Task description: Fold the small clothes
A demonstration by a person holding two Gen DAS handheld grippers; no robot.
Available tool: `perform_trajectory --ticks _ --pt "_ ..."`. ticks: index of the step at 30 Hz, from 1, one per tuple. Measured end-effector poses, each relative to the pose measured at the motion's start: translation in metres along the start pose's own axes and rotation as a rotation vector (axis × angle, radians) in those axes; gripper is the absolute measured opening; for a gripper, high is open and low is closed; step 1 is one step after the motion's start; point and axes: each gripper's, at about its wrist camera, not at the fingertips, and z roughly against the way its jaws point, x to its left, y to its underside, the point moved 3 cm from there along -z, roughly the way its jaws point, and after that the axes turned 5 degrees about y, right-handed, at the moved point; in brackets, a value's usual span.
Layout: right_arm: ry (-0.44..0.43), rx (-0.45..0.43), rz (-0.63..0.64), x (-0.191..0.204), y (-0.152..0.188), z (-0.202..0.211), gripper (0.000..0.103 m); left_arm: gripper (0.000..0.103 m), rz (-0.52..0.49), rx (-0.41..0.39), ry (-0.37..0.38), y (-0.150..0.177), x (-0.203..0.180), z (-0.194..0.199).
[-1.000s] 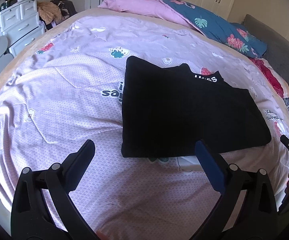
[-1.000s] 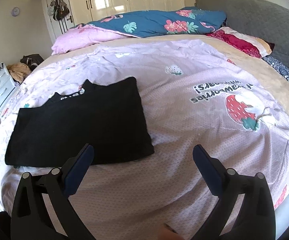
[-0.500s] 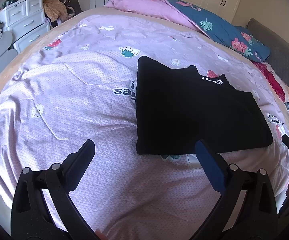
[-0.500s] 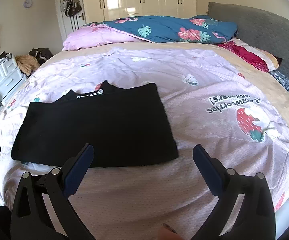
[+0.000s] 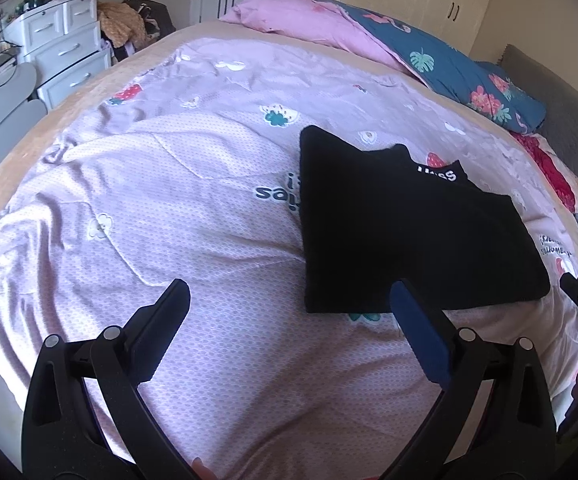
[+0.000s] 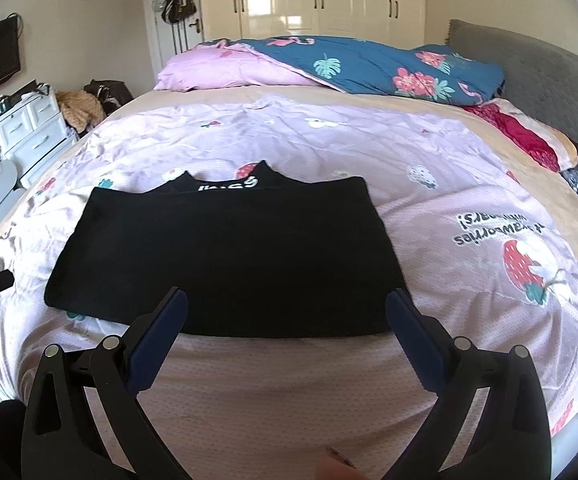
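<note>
A black top [image 6: 229, 256], partly folded, lies flat on a pink quilt [image 6: 469, 280] on the bed.
Soft, light and limp, it looks best pinched at a near corner; left gripper [image 5: 289, 304] and right gripper [image 6: 287, 308] hover with jaws wide apart, empty.

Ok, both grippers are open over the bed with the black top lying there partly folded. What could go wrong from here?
The black top lies on a soft, wrinkled quilt, so a finger of the right gripper could pinch quilt along with the hem. The top looks layered, so a shallow grab may lift only the upper layer and undo the fold. The left gripper sits off the top's left edge, so an uneven pickup could skew the next fold.
</note>
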Motion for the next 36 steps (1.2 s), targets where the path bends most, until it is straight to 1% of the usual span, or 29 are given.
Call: perform_trajectory --ticks 10,23,32,36 --pt "-0.059 -0.005 0.067 0.044 -0.004 0.001 0.099 0.094 0.033 -0.029 -0.014 -0.005 0.018 0.007" --pt "-0.151 -0.012 0.173 0.111 -0.005 0.005 0.099 0.094 0.075 -0.046 -0.044 -0.013 0.038 0.006" --pt "-0.195 0.006 0.245 0.15 0.002 0.001 0.099 0.094 0.068 -0.056 -0.043 -0.029 0.035 -0.006" --pt "-0.199 0.016 0.276 0.163 0.008 -0.003 0.099 0.094 0.057 -0.053 -0.044 -0.037 0.032 -0.016"
